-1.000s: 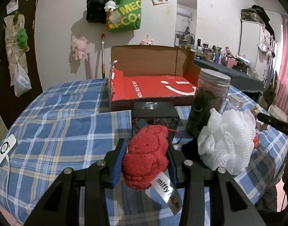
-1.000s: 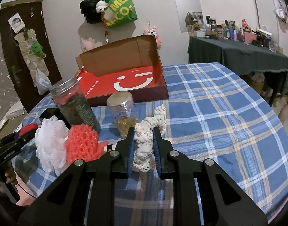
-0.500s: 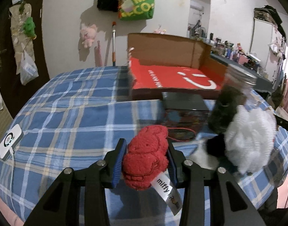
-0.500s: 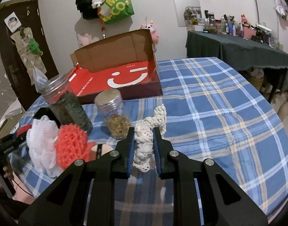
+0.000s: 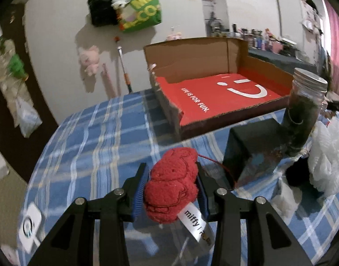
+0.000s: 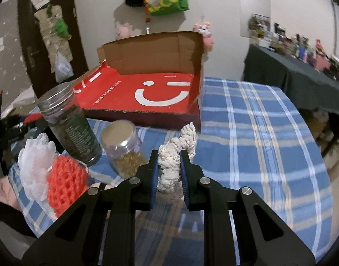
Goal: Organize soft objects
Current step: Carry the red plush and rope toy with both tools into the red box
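The left tongs [image 5: 170, 187] pointed forward and downward, their two black arms angled inward, blue pads pressed against both sides of a red fuzzy bundle [image 5: 171, 184] held between them. The right tongs [image 6: 168, 168] also tilted downward, jaws nearly together, blue pads clamped on a cream knitted piece [image 6: 176, 155] that stuck up beyond the fingertips.

A fuzzy red plush [image 5: 172, 182] with a white "miffy" tag is pinched, off the blue plaid cloth. A twisted cream crochet piece [image 6: 176, 155] stands upright, clamped. A white mesh puff [image 6: 35, 164] and a coral net sponge [image 6: 66, 182] lie touching, near the table's edge.
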`<state>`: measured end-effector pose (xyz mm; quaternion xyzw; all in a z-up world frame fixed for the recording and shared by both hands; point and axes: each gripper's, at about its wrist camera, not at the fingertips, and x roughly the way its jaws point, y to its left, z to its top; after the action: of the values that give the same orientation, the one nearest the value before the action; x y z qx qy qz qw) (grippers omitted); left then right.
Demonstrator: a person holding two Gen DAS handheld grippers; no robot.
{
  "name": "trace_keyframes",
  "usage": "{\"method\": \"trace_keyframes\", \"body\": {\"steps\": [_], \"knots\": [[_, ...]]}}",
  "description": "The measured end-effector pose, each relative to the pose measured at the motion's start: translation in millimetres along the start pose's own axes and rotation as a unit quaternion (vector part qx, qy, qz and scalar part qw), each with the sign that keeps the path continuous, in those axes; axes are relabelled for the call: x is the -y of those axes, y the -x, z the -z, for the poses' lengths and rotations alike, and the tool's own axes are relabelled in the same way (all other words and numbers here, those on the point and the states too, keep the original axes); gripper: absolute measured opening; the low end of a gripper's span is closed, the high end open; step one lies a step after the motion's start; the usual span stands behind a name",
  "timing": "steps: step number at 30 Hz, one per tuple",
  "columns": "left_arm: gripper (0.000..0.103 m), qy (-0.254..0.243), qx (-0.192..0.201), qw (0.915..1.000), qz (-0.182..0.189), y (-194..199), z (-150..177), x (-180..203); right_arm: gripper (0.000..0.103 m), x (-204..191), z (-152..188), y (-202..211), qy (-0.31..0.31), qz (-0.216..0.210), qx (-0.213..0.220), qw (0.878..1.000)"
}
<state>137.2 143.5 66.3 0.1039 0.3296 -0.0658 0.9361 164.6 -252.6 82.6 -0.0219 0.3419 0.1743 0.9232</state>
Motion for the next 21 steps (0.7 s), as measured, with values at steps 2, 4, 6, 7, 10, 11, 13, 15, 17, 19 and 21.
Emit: {"method": "trace_keyframes", "body": {"steps": [2, 4, 6, 7, 10, 11, 13, 15, 17, 19, 21], "knots": [[0.043, -0.014, 0.003, 0.9998, 0.014, -5.1, -6.1, -1.9, 0.017, 1.8, -5.7, -4.9, 0.012, -0.01, -0.002, 1.0], [0.043, -0.028, 0.006, 0.9993, 0.025, -8.8, -11.0, -2.3, 0.017, 2.4, -9.2, -8.5, 0.023, -0.016, -0.003, 1.0], [0.043, -0.036, 0.007, 0.9986, 0.039, -12.2, -15.8, -2.2, 0.017, 2.9, -13.0, -12.4, 0.032, -0.022, -0.004, 0.999], [0.043, -0.04, 0.008, 0.9981, 0.047, -13.7, -18.9, -2.3, 0.017, 3.8, -15.0, -14.4, 0.033, -0.029, -0.005, 0.999], [0.043, -0.049, 0.013, 0.997, 0.058, -18.0, -28.4, -0.7, 0.017, 4.4, -20.0, -17.8, 0.038, -0.039, -0.005, 0.998], [0.043, -0.05, 0.012, 0.9966, 0.064, -19.6, -32.0, -0.5, 0.017, 4.5, -22.3, -19.5, 0.041, -0.042, -0.006, 0.998], [0.043, -0.052, 0.015, 0.9957, 0.076, -21.0, -37.8, 0.0, 0.017, 5.8, -27.3, -23.1, 0.042, -0.051, -0.007, 0.998], [0.043, -0.06, 0.018, 0.9942, 0.088, -22.4, -45.6, 1.9, 0.017, 5.6, -32.5, -25.0, 0.044, -0.06, -0.006, 0.997], [0.043, -0.064, 0.02, 0.9932, 0.095, -23.6, -52.9, 4.1, 0.017, 4.4, -39.2, -26.7, 0.047, -0.07, -0.005, 0.996], [0.043, -0.065, 0.022, 0.9919, 0.106, -24.9, -62.3, 6.7, 0.017, 2.2, -47.5, -29.4, 0.05, -0.081, -0.005, 0.995], [0.043, -0.065, 0.025, 0.9907, 0.117, -25.2, -69.6, 9.8, 0.017, 0.0, -54.9, -32.6, 0.05, -0.093, -0.004, 0.994]]}}
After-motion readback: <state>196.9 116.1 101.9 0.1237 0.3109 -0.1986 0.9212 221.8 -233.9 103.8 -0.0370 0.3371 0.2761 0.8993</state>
